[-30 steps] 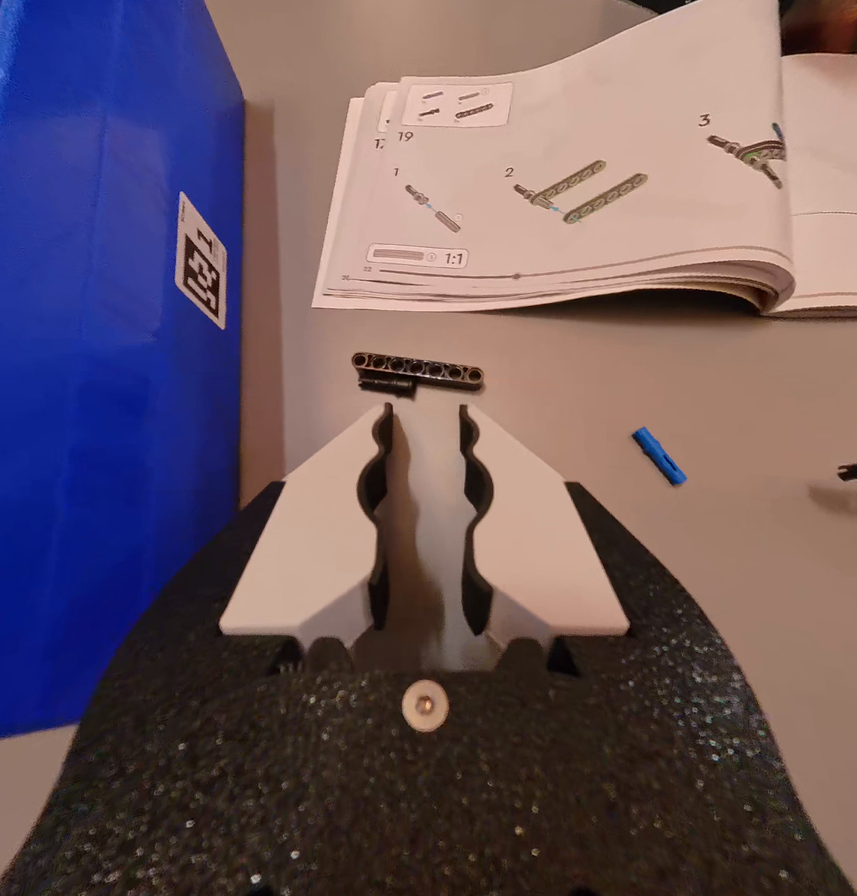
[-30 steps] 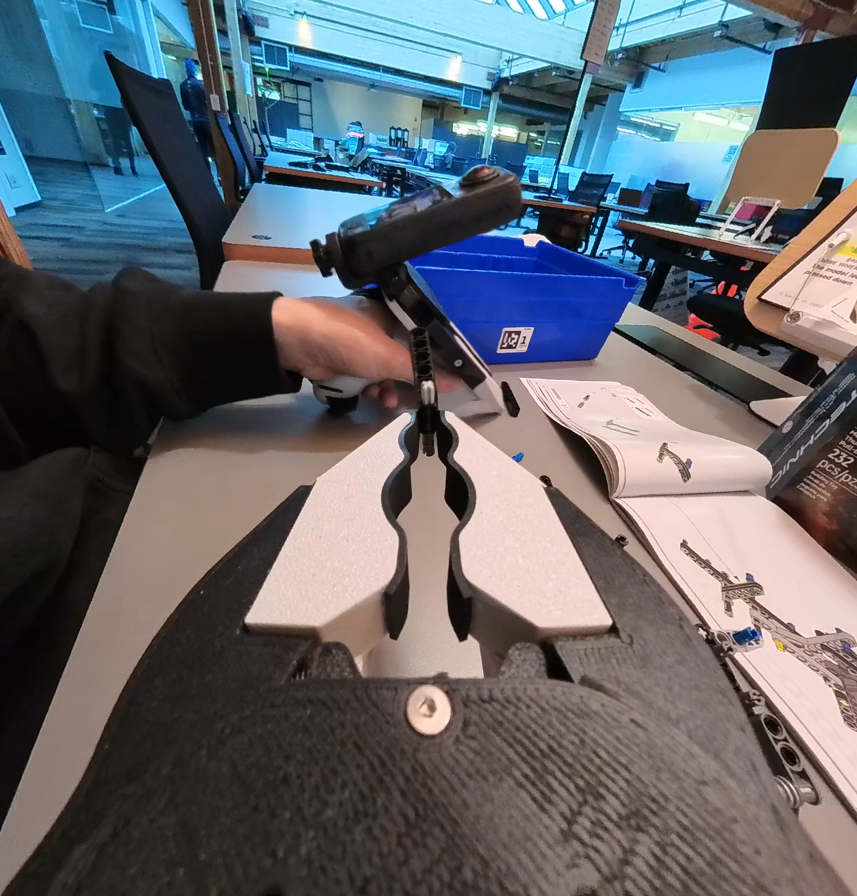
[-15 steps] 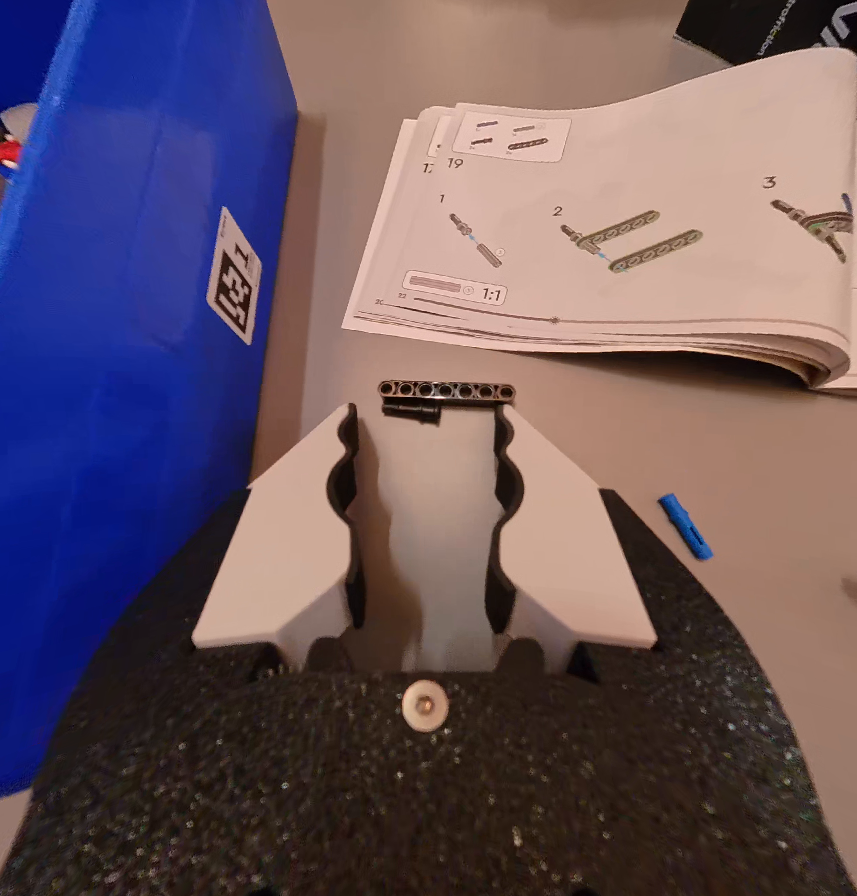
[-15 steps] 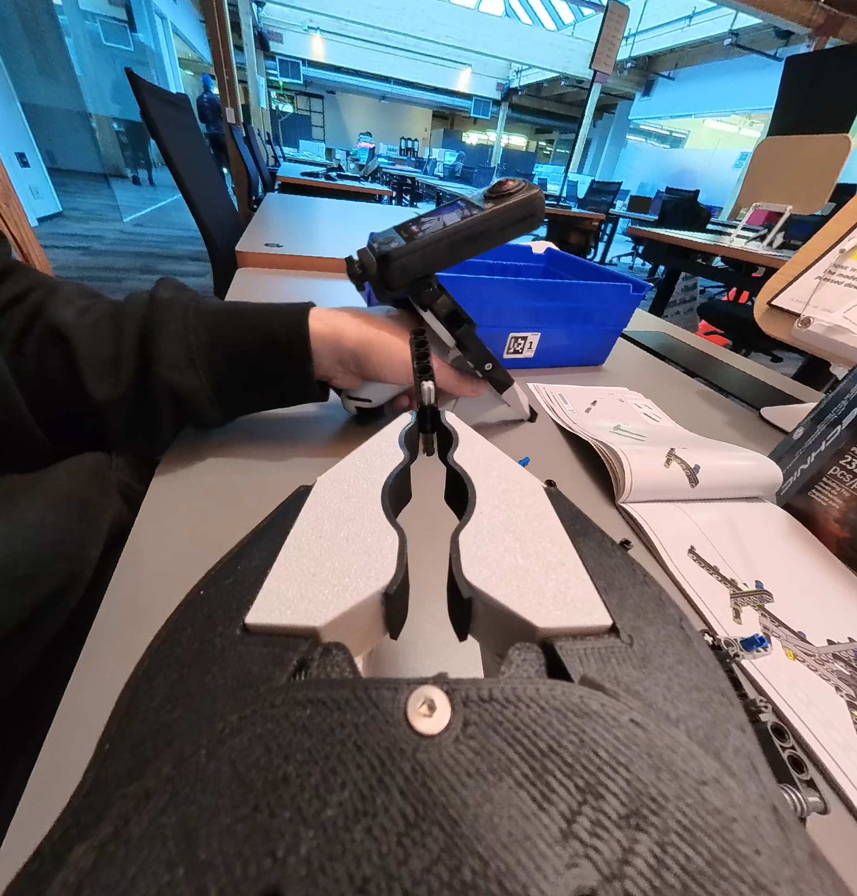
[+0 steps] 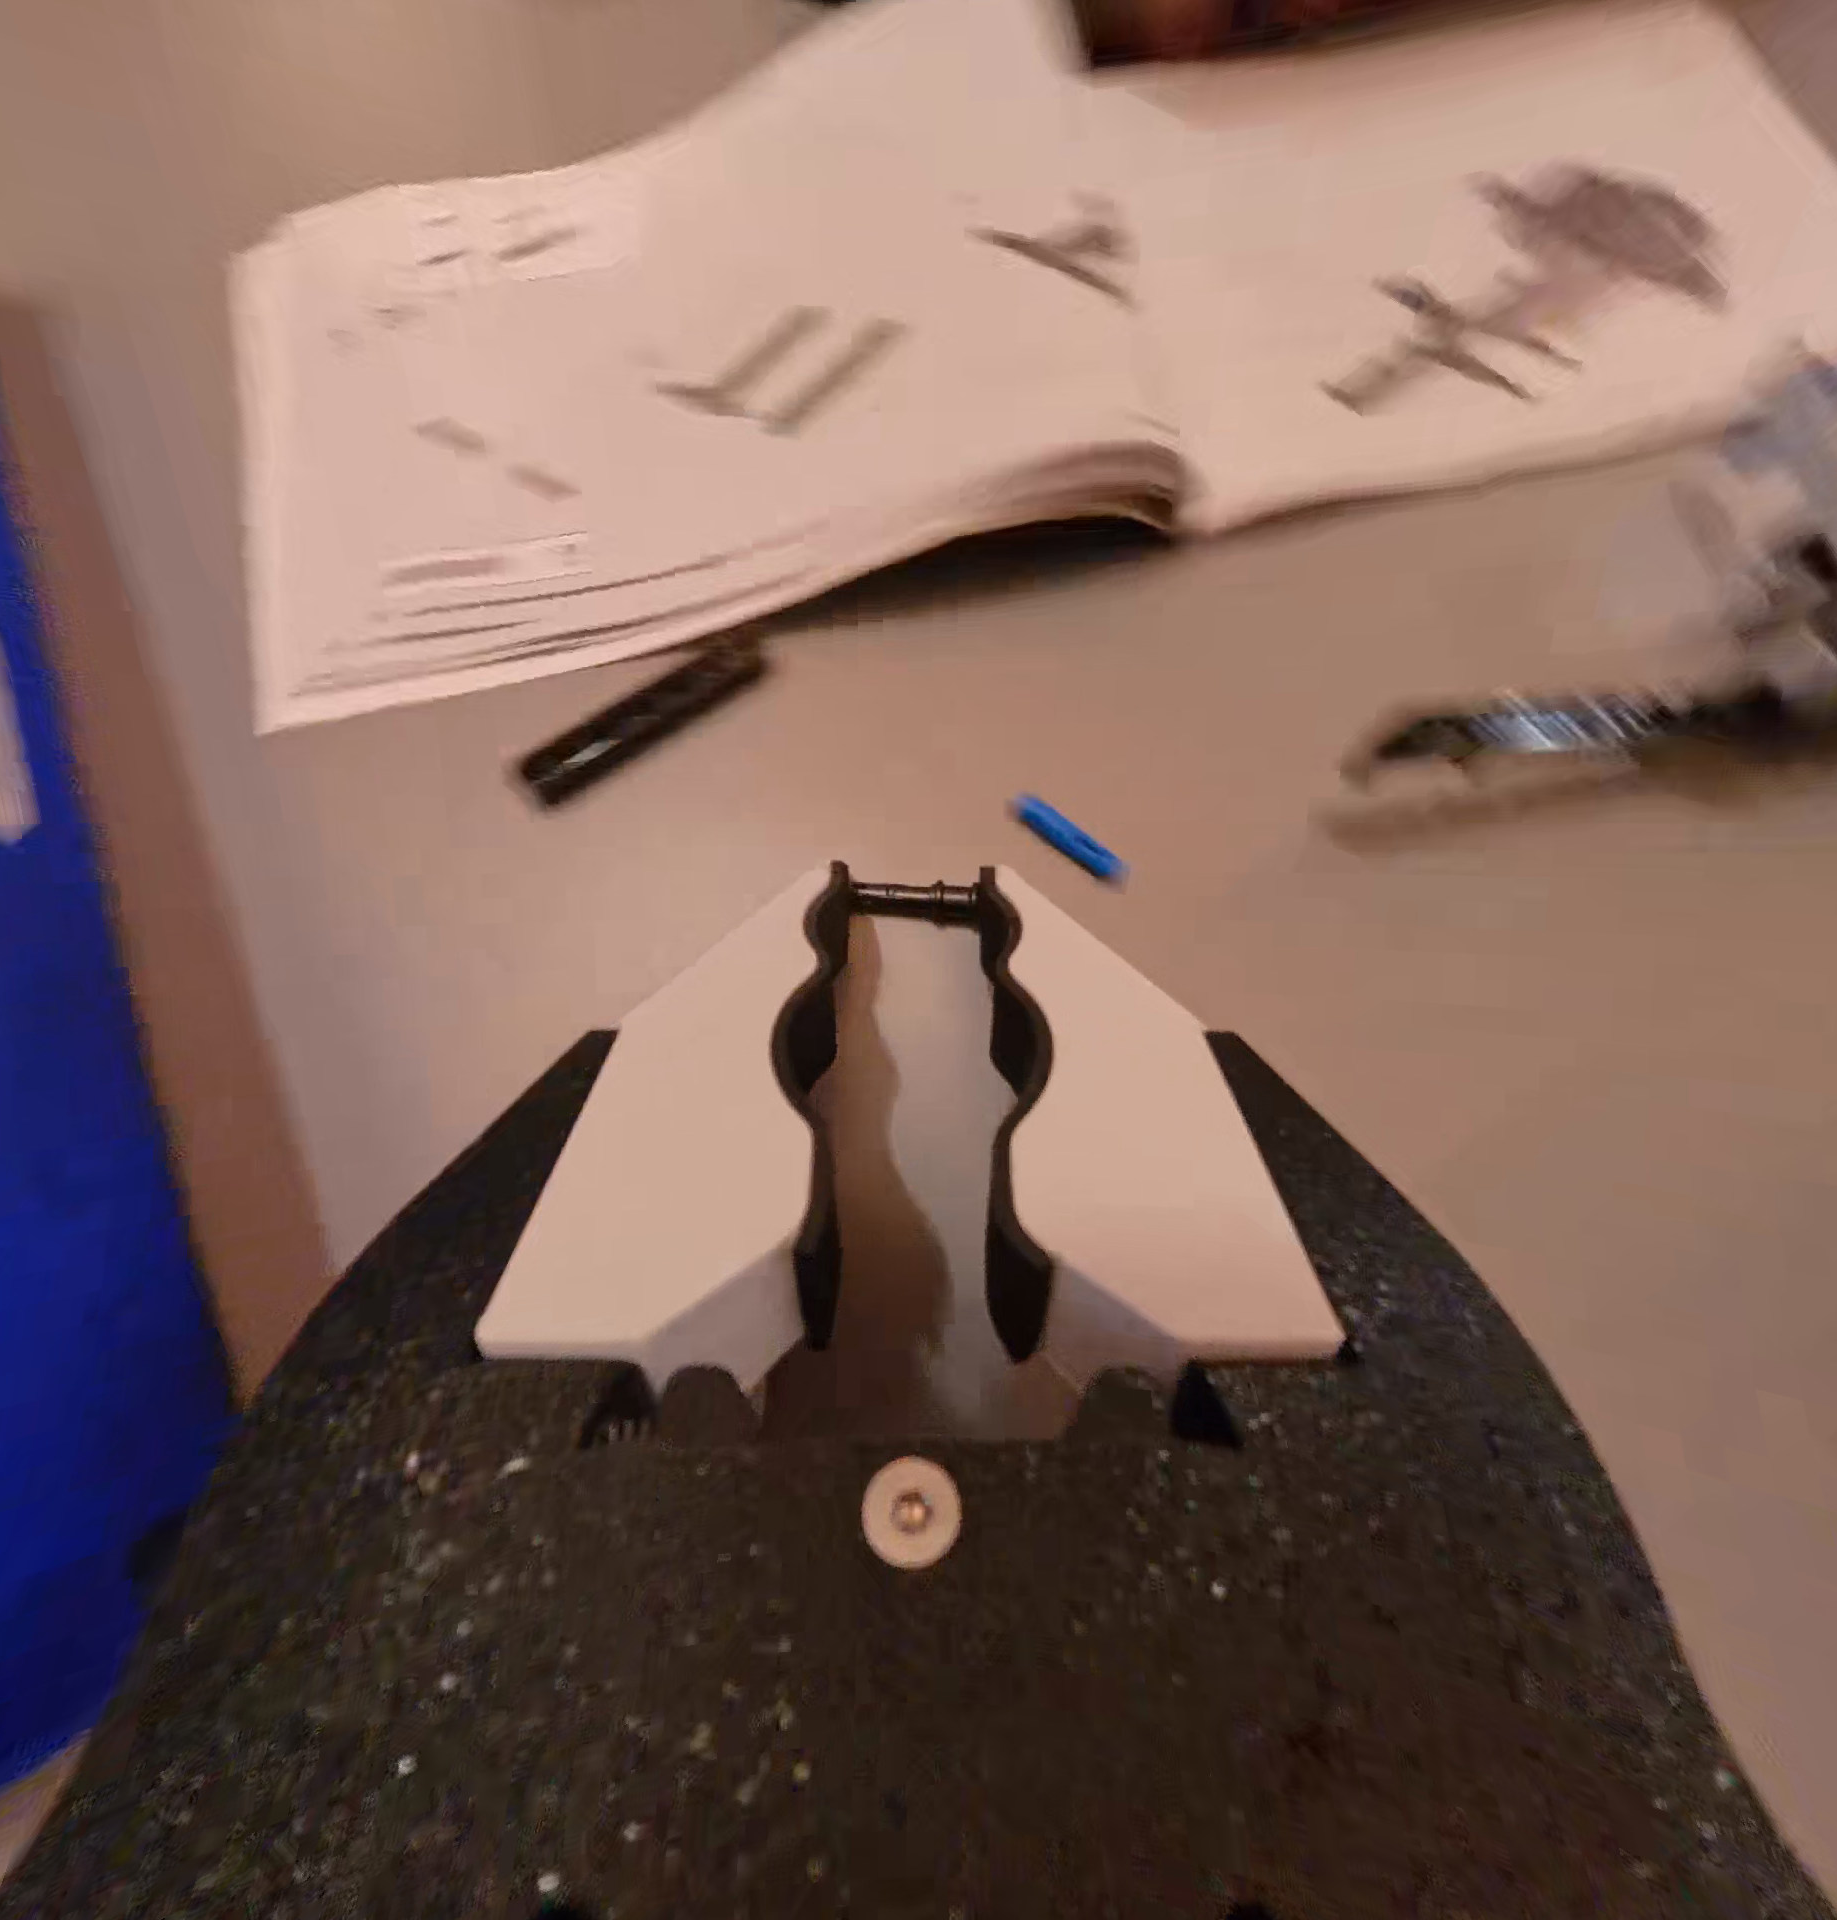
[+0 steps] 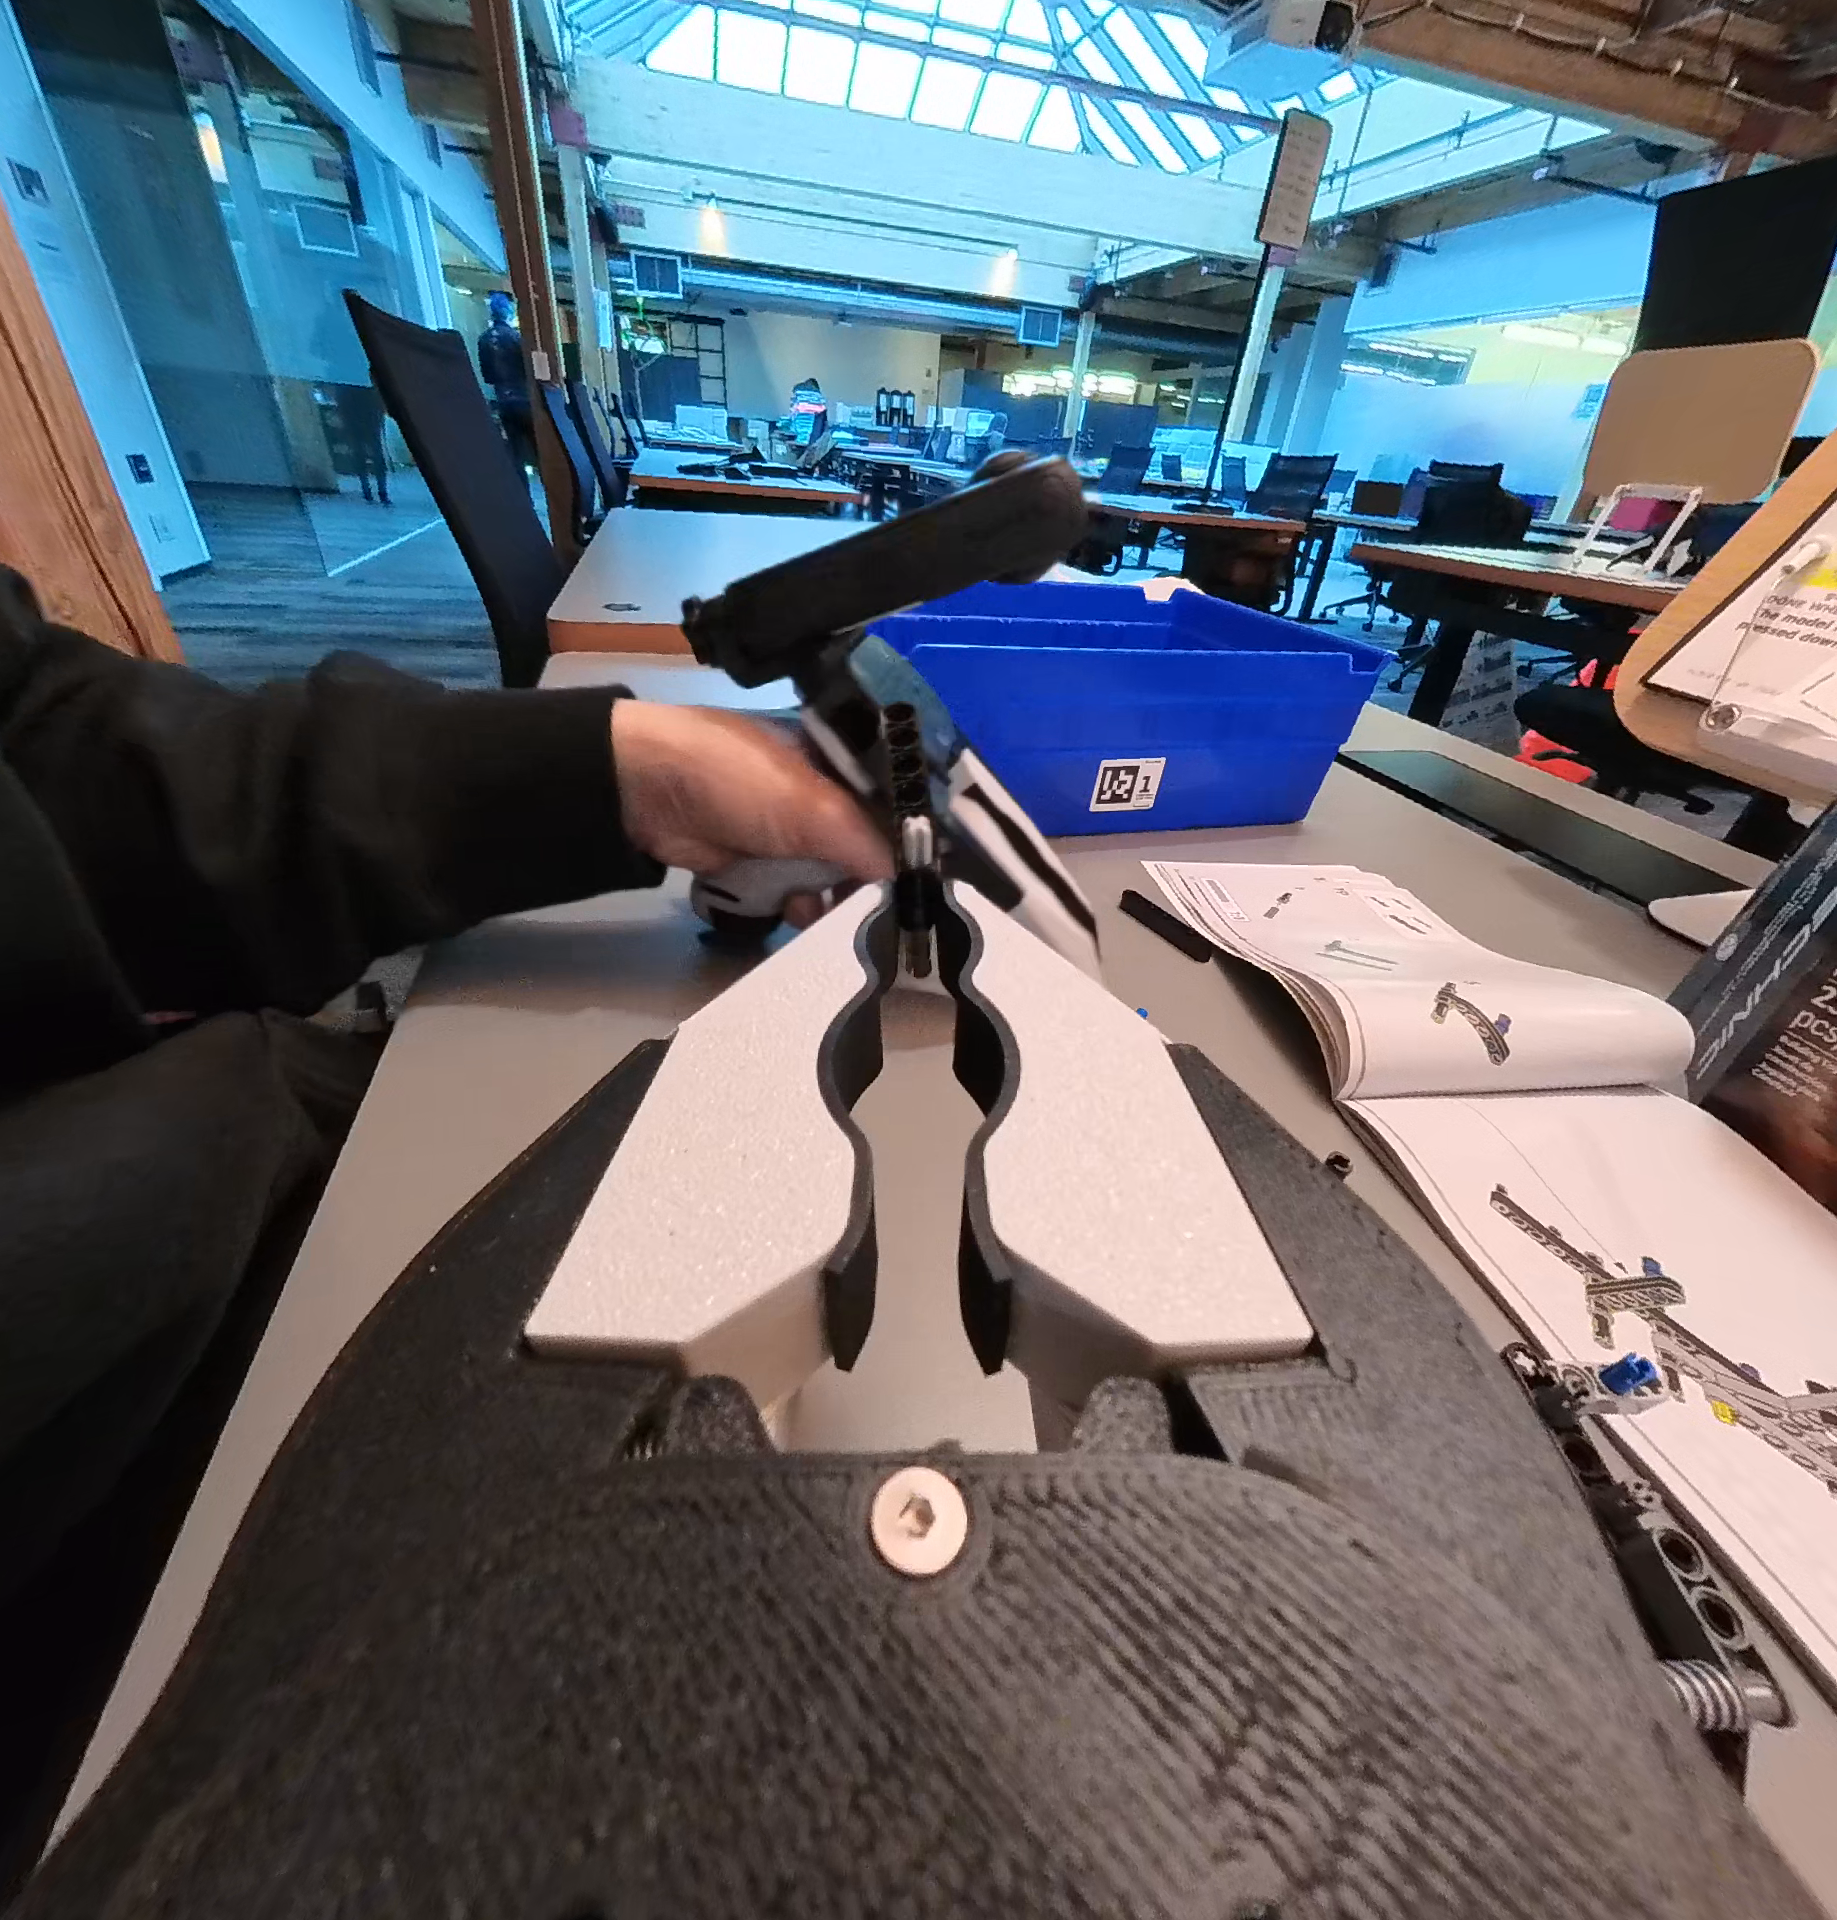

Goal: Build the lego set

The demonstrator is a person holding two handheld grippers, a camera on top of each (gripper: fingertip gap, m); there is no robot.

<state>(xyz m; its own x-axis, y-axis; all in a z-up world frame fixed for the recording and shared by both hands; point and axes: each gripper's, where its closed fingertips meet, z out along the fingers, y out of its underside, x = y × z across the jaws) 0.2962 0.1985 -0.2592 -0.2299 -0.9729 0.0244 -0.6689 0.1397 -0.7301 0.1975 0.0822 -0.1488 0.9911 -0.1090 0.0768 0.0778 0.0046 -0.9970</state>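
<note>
In the left wrist view my left gripper (image 5: 914,896) is shut on a small black pin (image 5: 914,894), held crosswise between the fingertips above the table. A black beam (image 5: 644,717) lies ahead by the open instruction booklet (image 5: 685,416), and a blue pin (image 5: 1068,854) lies to the right. In the right wrist view my right gripper (image 6: 914,935) is shut on an upright black beam with a grey axle (image 6: 909,821). Behind it a hand holds the left gripper (image 6: 1059,940) low over the table. The black beam on the table (image 6: 1163,925) shows there too.
A blue bin stands at the left (image 5: 41,1039) and at the back of the table (image 6: 1122,707). The booklet (image 6: 1413,987) and a dark set box (image 6: 1787,987) lie at the right. A part-built model with a spring (image 6: 1662,1600) lies near the right gripper; it is blurred in the left view (image 5: 1516,738). The left gripper's tips are roughly 20 centimeters from the right gripper's.
My left gripper opened, closed on the black pin beside the beam, then lifted and swung right with it. The beam stays on the table. The right gripper keeps its hold.
</note>
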